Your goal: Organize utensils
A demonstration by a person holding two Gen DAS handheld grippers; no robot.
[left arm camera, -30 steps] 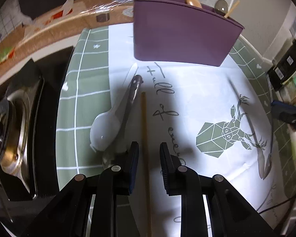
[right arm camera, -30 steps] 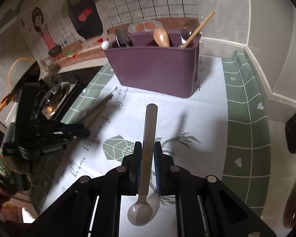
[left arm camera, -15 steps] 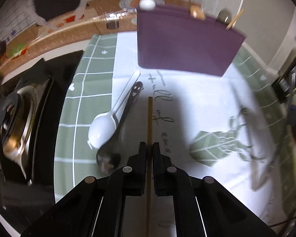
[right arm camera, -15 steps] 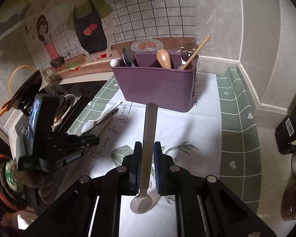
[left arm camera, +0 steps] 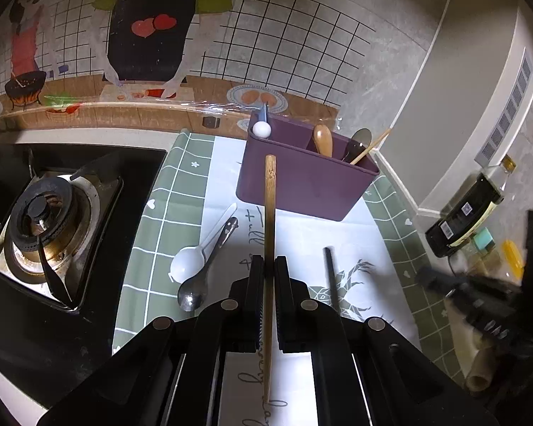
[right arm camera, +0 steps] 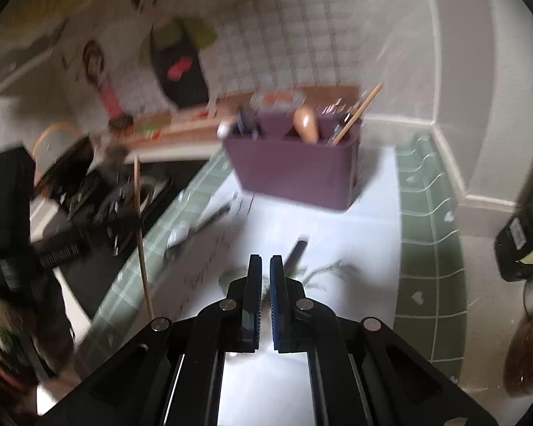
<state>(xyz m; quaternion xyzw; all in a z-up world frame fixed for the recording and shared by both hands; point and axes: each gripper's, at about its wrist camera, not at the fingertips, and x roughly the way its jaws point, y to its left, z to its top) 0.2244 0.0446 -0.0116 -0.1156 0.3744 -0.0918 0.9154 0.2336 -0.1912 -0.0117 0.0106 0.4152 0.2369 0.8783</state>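
The left gripper [left arm camera: 270,266] is clamped tight on a bamboo chopstick [left arm camera: 270,206], which sticks out ahead of the jaws, lifted clear of the table and aimed at the purple utensil holder [left arm camera: 302,191]. The right gripper [right arm camera: 263,266] has just been closing; only a thin slit is left between its jaws and nothing sits in it.

Under both lies a white table mat [left arm camera: 167,213] with a green checked border. A gas stove [left arm camera: 49,216] sits left of it. The holder stands at the mat's far end and has a wooden spoon [left arm camera: 322,140] and another chopstick [left arm camera: 369,147] in it. A dark bottle [left arm camera: 465,213] is off to the right. On the mat lie a white spoon [left arm camera: 188,266] touching a metal spoon [left arm camera: 195,294], and apart from them a dark slim utensil [left arm camera: 329,277]
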